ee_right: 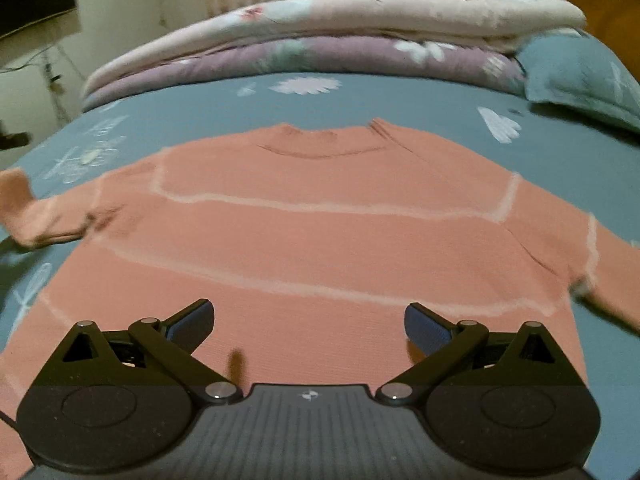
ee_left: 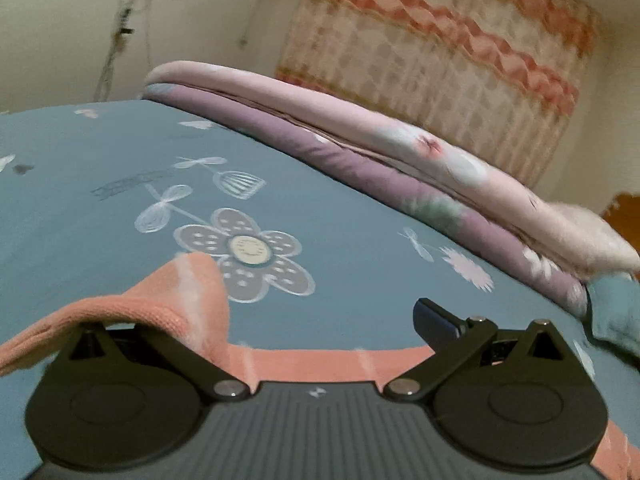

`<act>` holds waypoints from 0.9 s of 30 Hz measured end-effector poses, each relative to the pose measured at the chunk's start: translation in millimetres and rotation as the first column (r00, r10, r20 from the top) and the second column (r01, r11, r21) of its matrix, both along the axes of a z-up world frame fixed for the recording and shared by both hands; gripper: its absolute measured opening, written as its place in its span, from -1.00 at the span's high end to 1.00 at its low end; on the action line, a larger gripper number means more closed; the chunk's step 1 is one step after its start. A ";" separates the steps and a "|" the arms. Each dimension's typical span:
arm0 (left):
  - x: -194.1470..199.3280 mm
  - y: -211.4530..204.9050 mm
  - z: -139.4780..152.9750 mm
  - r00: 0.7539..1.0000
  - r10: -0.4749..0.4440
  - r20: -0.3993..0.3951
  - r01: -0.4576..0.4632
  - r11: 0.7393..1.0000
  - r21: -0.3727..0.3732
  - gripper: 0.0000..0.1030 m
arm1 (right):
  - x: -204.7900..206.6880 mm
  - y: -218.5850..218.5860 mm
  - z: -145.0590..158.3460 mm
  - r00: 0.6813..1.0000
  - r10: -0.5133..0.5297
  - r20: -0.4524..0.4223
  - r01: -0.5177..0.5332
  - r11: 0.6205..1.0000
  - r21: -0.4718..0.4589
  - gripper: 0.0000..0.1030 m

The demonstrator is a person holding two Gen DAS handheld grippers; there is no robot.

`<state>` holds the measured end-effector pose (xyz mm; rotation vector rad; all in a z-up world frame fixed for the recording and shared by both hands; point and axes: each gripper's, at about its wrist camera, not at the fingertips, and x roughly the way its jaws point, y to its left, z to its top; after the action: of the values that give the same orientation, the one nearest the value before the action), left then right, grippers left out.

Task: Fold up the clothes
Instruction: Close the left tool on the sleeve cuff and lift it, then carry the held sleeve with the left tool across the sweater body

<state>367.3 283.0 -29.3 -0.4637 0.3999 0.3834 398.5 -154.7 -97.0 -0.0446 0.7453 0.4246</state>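
Note:
A salmon-pink sweater [ee_right: 320, 240] with pale stripes lies flat, neck away from me, on the blue flowered bedsheet [ee_right: 360, 96]. My right gripper [ee_right: 308, 324] is open and empty, hovering over the sweater's lower body. Its left sleeve [ee_right: 36, 216] is raised at the far left. In the left wrist view the sleeve [ee_left: 168, 300] drapes over the left finger of my left gripper [ee_left: 280, 320]. The right finger [ee_left: 434, 320] stands wide apart, so the jaws are open. The left fingertip is hidden under the fabric.
Folded pink and purple quilts [ee_right: 320, 40] are stacked along the far side of the bed. A blue pillow [ee_right: 580, 72] lies at the right. A patterned curtain [ee_left: 440, 52] hangs behind. A wooden headboard [ee_right: 608, 4] stands at the far right.

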 end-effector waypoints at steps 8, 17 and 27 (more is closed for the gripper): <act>33.6 -32.2 28.8 0.993 -0.122 0.000 0.122 0.992 0.018 -0.99 | -14.4 18.0 5.0 0.995 0.098 -0.002 -0.098 0.994 -0.049 -1.00; 66.1 -81.1 53.2 0.972 -0.231 -0.040 0.233 0.971 0.056 -0.99 | -30.7 26.4 9.9 0.980 0.196 -0.040 -0.199 0.976 -0.090 -1.00; 102.9 -151.4 62.8 0.937 -0.347 -0.042 0.350 0.932 0.092 -0.99 | -56.0 18.0 11.6 0.965 0.263 -0.016 -0.261 0.945 -0.197 -1.00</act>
<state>470.1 131.6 33.5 -0.2837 0.4760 0.0625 342.5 -136.7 -85.4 -0.3360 0.7723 0.6017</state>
